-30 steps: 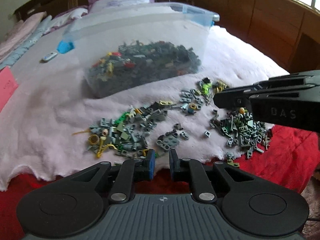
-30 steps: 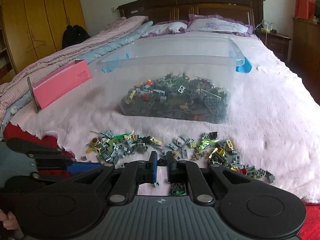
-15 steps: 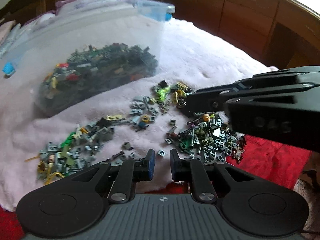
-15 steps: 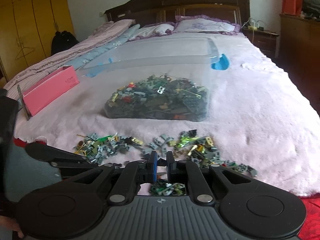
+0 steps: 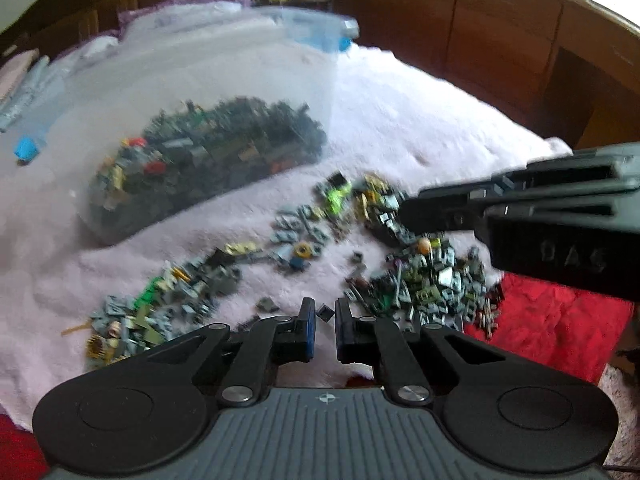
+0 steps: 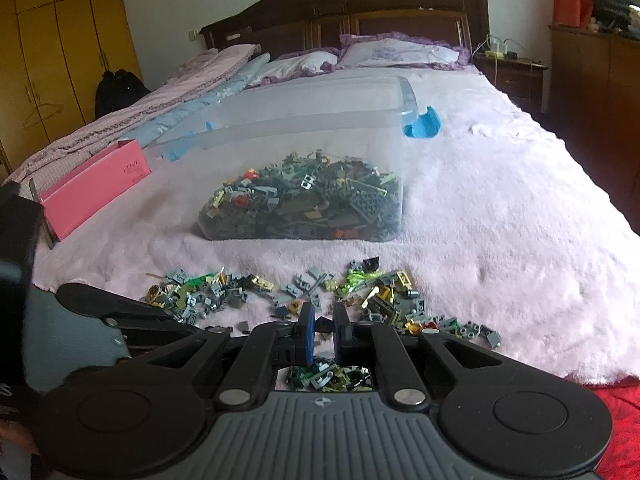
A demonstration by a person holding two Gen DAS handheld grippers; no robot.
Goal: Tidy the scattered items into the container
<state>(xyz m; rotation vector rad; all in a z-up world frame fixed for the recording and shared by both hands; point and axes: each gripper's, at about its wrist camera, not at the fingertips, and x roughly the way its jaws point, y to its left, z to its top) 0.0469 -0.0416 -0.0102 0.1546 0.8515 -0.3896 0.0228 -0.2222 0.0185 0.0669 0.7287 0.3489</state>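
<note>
A clear plastic bin [image 6: 320,152] with blue handles stands on the pink fleece blanket, part-filled with small building bricks; it also shows in the left wrist view [image 5: 208,120]. Loose small bricks [image 6: 288,292] lie scattered in a band in front of the bin, also in the left wrist view [image 5: 320,256]. My left gripper [image 5: 325,316] hovers low over the near edge of the bricks, jaws nearly closed with a narrow gap, nothing between them. My right gripper [image 6: 322,320] sits likewise, jaws nearly closed and empty, and appears from the side in the left wrist view [image 5: 416,208].
A pink box [image 6: 92,188] lies left of the bin. Pillows [image 6: 396,52] and the dark headboard stand at the far end. Red bedding [image 5: 552,328] shows beyond the blanket's near edge. Wooden cabinets [image 5: 500,40] line the right side.
The left view has swung: the bin and bricks shifted left, then partly back right. The right gripper has come closer to the bricks. Both jaws keep the same narrow gap.
</note>
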